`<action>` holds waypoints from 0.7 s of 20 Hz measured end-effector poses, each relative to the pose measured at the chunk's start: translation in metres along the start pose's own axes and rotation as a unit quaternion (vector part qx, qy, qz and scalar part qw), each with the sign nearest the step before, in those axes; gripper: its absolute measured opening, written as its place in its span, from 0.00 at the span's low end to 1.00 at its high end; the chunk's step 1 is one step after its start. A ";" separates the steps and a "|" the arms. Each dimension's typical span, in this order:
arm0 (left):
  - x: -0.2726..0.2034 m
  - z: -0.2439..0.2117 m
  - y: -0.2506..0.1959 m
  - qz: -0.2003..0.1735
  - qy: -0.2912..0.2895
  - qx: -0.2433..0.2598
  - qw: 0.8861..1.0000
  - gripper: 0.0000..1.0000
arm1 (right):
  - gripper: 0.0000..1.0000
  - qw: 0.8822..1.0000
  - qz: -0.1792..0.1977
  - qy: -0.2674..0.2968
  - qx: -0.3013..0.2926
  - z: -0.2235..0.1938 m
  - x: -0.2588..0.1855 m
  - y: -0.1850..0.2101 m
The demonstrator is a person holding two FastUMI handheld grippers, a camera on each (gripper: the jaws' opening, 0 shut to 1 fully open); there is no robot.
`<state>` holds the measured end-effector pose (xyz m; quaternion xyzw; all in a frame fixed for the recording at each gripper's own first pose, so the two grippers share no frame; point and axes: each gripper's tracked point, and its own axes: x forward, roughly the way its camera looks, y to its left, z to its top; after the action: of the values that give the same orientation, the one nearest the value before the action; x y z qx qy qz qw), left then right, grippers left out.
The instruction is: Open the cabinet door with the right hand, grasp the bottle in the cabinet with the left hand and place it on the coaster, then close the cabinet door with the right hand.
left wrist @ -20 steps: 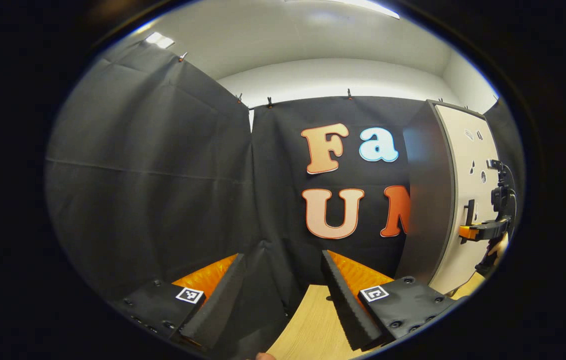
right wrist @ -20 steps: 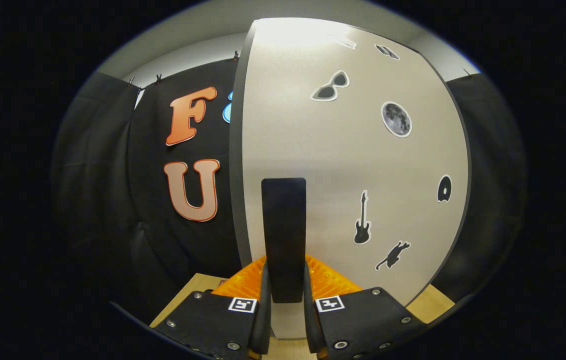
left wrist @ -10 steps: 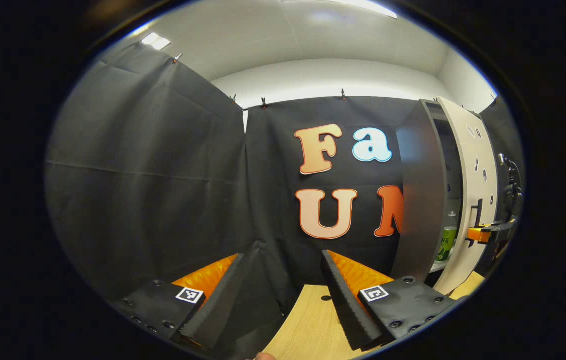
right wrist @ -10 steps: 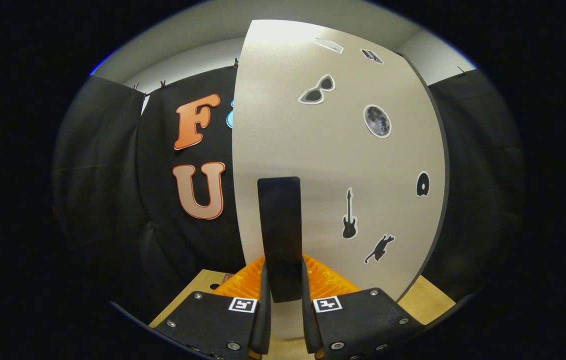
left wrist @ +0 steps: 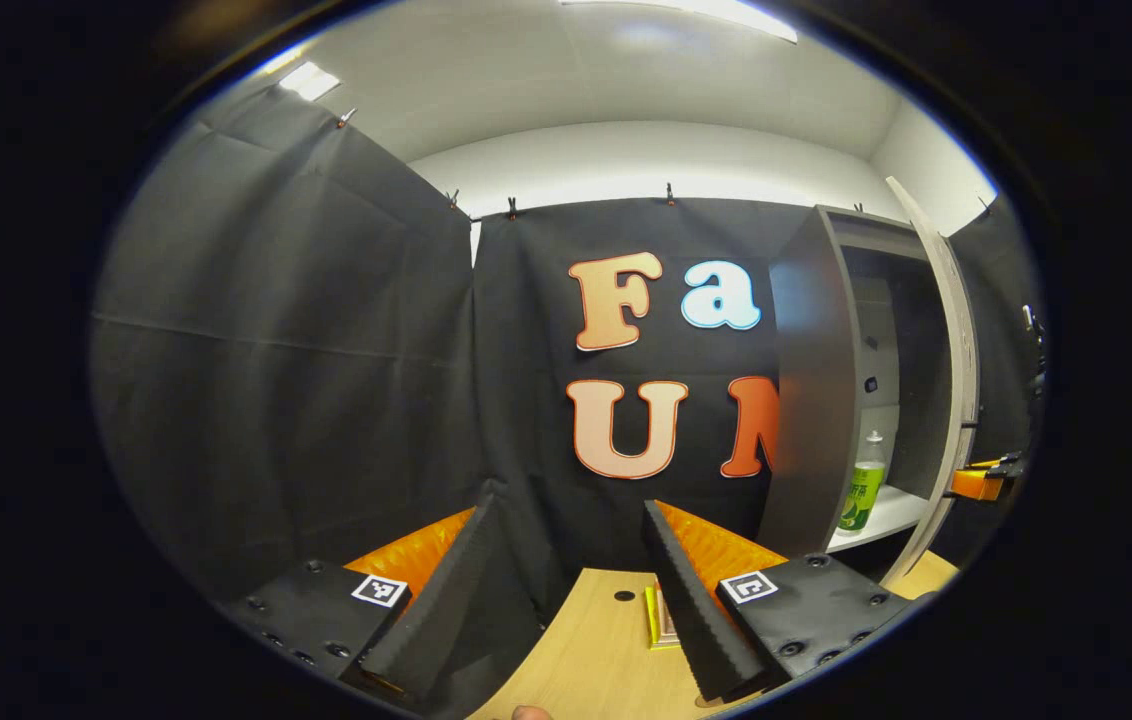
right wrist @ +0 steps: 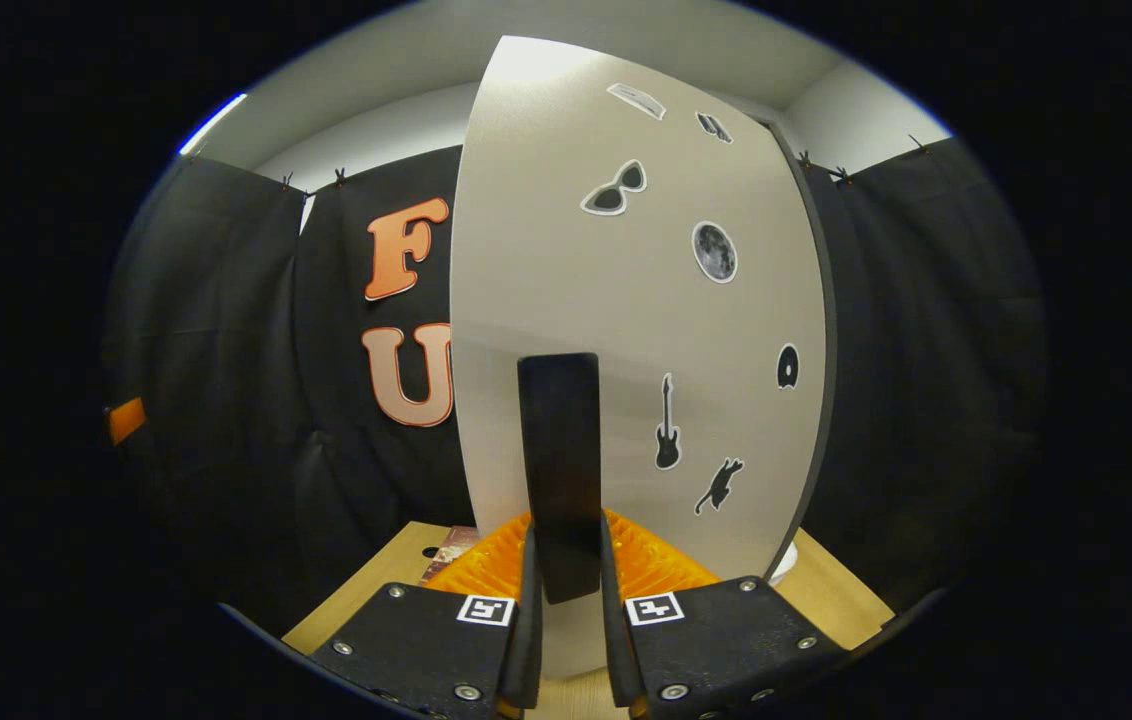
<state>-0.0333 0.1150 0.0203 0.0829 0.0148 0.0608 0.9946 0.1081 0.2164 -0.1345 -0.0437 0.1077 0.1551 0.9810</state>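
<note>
In the right gripper view, nearest of all, the right gripper [right wrist: 566,600] has its two fingers clenched on the dark upright handle [right wrist: 560,450] of the cabinet door [right wrist: 626,330], one finger pressing each side of it. The pale door, dotted with small stickers such as sunglasses [right wrist: 614,190], a moon [right wrist: 714,251] and a guitar [right wrist: 666,436], stands swung out from the cabinet, with the wooden bench [right wrist: 366,590] below it. In the left gripper view, the left gripper [left wrist: 566,590] hangs over the near edge of the bench [left wrist: 596,650] with its fingers released, wide apart and grasping nothing. Just beyond them, by the right finger, a small square coaster [left wrist: 661,620] lies flat on the bench beside a round hole [left wrist: 624,596] in the wood. Farther right stands the grey cabinet [left wrist: 806,400], its door [left wrist: 956,380] seen edge-on and open. Inside, on the white shelf [left wrist: 891,515], a green bottle [left wrist: 864,490] with a white cap stands upright near the cabinet's left wall, well apart from the coaster.
</note>
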 end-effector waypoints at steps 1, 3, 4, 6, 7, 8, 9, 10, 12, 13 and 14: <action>0.003 -0.001 -0.004 -0.005 0.001 -0.002 1.000 0.96 | 0.27 1.000 0.002 0.000 -0.003 0.000 -0.003 -0.002; -0.003 0.001 -0.011 -0.009 0.004 -0.005 1.000 0.96 | 0.27 1.000 0.009 0.001 -0.005 0.000 -0.007 -0.005; -0.005 0.002 -0.016 -0.009 0.005 -0.006 1.000 0.96 | 0.27 1.000 0.013 0.001 -0.003 0.000 -0.009 -0.006; -0.011 0.006 -0.023 -0.006 0.003 -0.004 1.000 0.96 | 0.26 1.000 0.018 0.000 -0.004 0.000 -0.015 -0.009; -0.017 0.006 -0.032 -0.007 0.001 -0.003 1.000 0.96 | 0.26 1.000 0.019 0.000 -0.008 0.000 -0.018 -0.012; -0.023 0.007 -0.043 -0.011 0.002 -0.004 1.000 0.98 | 0.26 1.000 0.019 0.000 -0.010 -0.001 -0.021 -0.016; -0.028 0.009 -0.050 -0.014 0.002 -0.006 1.000 0.96 | 0.26 1.000 0.020 0.000 -0.012 -0.002 -0.023 -0.019; -0.031 0.011 -0.059 -0.017 0.002 -0.008 1.000 0.96 | 0.26 1.000 0.020 -0.001 -0.011 -0.002 -0.026 -0.022; -0.037 0.014 -0.075 -0.021 0.000 -0.008 1.000 0.96 | 0.26 1.000 0.018 0.000 -0.010 -0.002 -0.032 -0.029; -0.041 0.015 -0.082 -0.023 0.001 -0.008 1.000 0.96 | 0.26 1.000 0.014 0.001 -0.009 -0.002 -0.036 -0.034; -0.044 0.016 -0.090 -0.026 0.002 -0.008 1.000 0.96 | 0.26 1.000 0.008 0.002 -0.008 -0.003 -0.038 -0.039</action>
<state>-0.0658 0.0193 0.0218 0.0743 0.0180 0.0353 0.9965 0.0849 0.1677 -0.1268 -0.0511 0.1086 0.1642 0.9791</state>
